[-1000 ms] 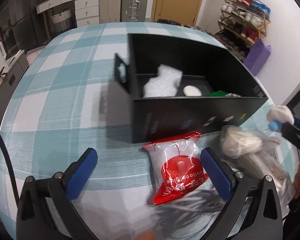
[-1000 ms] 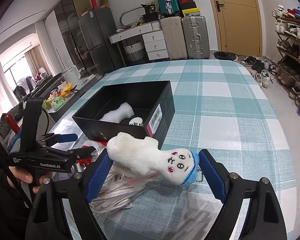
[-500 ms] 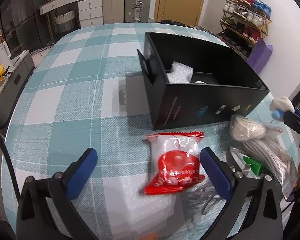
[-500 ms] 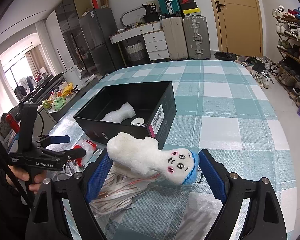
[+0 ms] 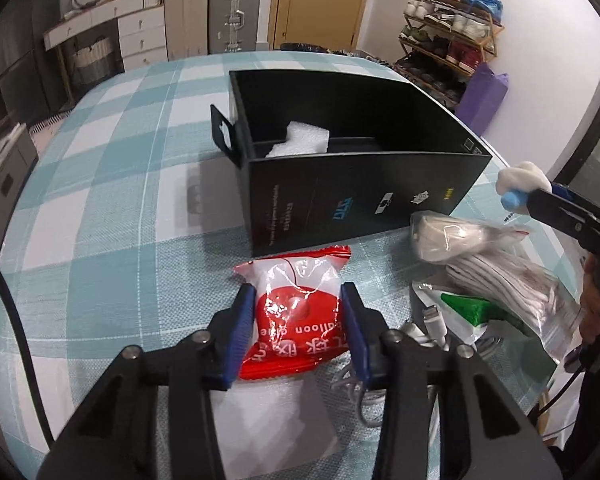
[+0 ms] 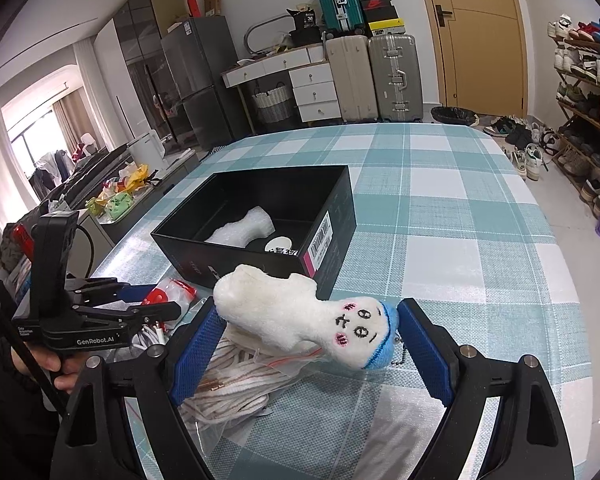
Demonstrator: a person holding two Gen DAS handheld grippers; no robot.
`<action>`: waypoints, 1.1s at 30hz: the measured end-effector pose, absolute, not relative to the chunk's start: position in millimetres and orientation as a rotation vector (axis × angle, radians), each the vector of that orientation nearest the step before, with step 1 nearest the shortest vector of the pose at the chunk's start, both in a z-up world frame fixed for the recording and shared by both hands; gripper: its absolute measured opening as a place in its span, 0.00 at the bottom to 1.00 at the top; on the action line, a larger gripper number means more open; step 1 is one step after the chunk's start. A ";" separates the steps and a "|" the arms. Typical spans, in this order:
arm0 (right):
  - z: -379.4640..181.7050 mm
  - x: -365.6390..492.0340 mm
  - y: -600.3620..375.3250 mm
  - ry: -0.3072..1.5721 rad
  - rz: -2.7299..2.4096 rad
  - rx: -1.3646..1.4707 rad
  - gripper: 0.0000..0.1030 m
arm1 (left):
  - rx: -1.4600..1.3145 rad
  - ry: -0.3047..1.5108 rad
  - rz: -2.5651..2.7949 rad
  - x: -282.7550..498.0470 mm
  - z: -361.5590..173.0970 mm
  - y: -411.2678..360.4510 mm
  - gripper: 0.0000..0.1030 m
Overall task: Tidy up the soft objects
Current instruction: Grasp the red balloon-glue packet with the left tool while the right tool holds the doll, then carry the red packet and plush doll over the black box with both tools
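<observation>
Red and clear plastic crinkles between the blue pads of the left tongs [image 5: 299, 322], which are closing on the balloon glue packet [image 5: 296, 312]; both pads already touch its sides. The packet lies on the tabletop [image 5: 100, 216], just in front of the near wall of the black box [image 5: 364, 196] and partly over a white foam sheet [image 5: 276, 416]. Inside the box sits a white foam block [image 5: 300, 140], with a small white round thing beside it showing in the right wrist view.

Off to the packet's right lies a clear bag of white cord [image 5: 500, 280], with a green piece [image 5: 472, 308] and a white cable plug [image 5: 432, 320] next to it.

The right tongs [image 6: 308, 328] hold the white plush toy [image 6: 300, 312] lengthwise, one pad against its body end and the other against its blue cap, so they stand wide but are pressed onto the toy. The toy hangs above the bag of cord, near the box's labelled corner. From the left wrist view, the toy's white and blue end pokes out past the black tong arm at the far right.

A person's hand [image 6: 56, 364] grips the handle of the left tongs.

The tabletop is covered with a teal and white checked cloth. Beyond it stand suitcases [image 6: 396, 76], white drawers [image 6: 316, 92], a wooden door [image 6: 480, 28] and a shoe rack [image 6: 588, 84].
</observation>
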State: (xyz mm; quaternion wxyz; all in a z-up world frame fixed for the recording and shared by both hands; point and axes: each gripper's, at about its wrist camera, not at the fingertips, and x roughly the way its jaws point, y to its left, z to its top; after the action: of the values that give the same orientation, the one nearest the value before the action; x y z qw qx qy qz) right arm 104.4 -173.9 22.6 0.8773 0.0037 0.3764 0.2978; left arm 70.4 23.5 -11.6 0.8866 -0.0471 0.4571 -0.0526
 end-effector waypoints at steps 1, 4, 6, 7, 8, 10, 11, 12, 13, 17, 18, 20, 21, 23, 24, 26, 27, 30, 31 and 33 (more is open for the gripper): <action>22.8 104.2 -173.7 0.784 0.623 0.007 0.85 | -0.099 0.945 -0.114 69.1 -10.5 23.2 0.40; 24.0 103.1 -174.2 0.779 0.626 0.009 0.85 | -0.103 0.921 -0.114 64.4 -4.9 24.0 0.40; 25.7 101.8 -173.9 0.773 0.628 0.007 0.85 | -0.109 0.906 -0.112 62.5 -1.0 26.1 0.40; 26.6 101.1 -173.8 0.769 0.630 0.007 0.86 | -0.113 0.895 -0.108 61.2 1.9 27.2 0.40; 27.8 100.7 -173.6 0.764 0.632 0.008 0.86 | -0.117 0.885 -0.106 59.9 5.6 28.7 0.40; 30.4 99.1 -172.7 0.756 0.635 0.007 0.85 | -0.127 0.860 -0.104 57.4 13.4 31.1 0.40; 31.8 98.1 -172.2 0.751 0.638 0.006 0.85 | -0.128 0.852 -0.103 56.7 15.8 32.1 0.40; 33.1 96.7 -171.8 0.746 0.640 0.005 0.85 | -0.129 0.838 -0.099 55.7 19.6 33.2 0.40; 34.5 95.5 -171.4 0.742 0.641 0.004 0.85 | -0.131 0.823 -0.099 54.7 23.3 34.3 0.40; 40.0 91.3 -168.3 0.722 0.648 -0.001 0.85 | -0.136 0.772 -0.106 52.4 38.0 36.5 0.40; 41.8 90.0 -166.9 0.716 0.649 -0.004 0.85 | -0.136 0.762 -0.106 52.4 40.9 36.8 0.40; 45.6 87.8 -164.3 0.703 0.652 -0.003 0.85 | -0.131 0.740 -0.106 53.1 47.5 36.5 0.40; 48.0 87.1 -162.2 0.695 0.654 -0.004 0.85 | -0.129 0.729 -0.105 53.0 50.6 36.1 0.40; 53.3 85.9 -158.0 0.678 0.660 -0.014 0.85 | -0.131 0.701 -0.105 54.0 57.8 36.9 0.40; 56.4 85.8 -155.3 0.672 0.662 -0.023 0.85 | -0.132 0.692 -0.105 54.1 60.8 37.1 0.40; 63.1 85.3 -150.5 0.658 0.663 -0.040 0.85 | -0.134 0.675 -0.104 57.1 66.3 37.5 0.40; 66.4 85.8 -148.0 0.651 0.665 -0.049 0.85 | -0.134 0.671 -0.105 57.8 68.4 36.6 0.40; 74.9 86.4 -142.0 0.634 0.667 -0.067 0.85 | -0.131 0.655 -0.106 63.2 75.1 36.6 0.40; 77.1 87.6 -140.8 0.629 0.665 -0.068 0.85 | -0.130 0.648 -0.105 65.1 77.1 36.5 0.40; 80.6 90.5 -138.6 0.624 0.664 -0.073 0.85 | -0.125 0.639 -0.103 69.3 80.4 35.6 0.40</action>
State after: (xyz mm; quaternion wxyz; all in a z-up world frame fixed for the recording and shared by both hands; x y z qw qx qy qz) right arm 90.5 -138.6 80.6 0.8974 -0.0353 0.3012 0.3204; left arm 69.3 35.6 80.4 0.9462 -0.0614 0.3135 -0.0508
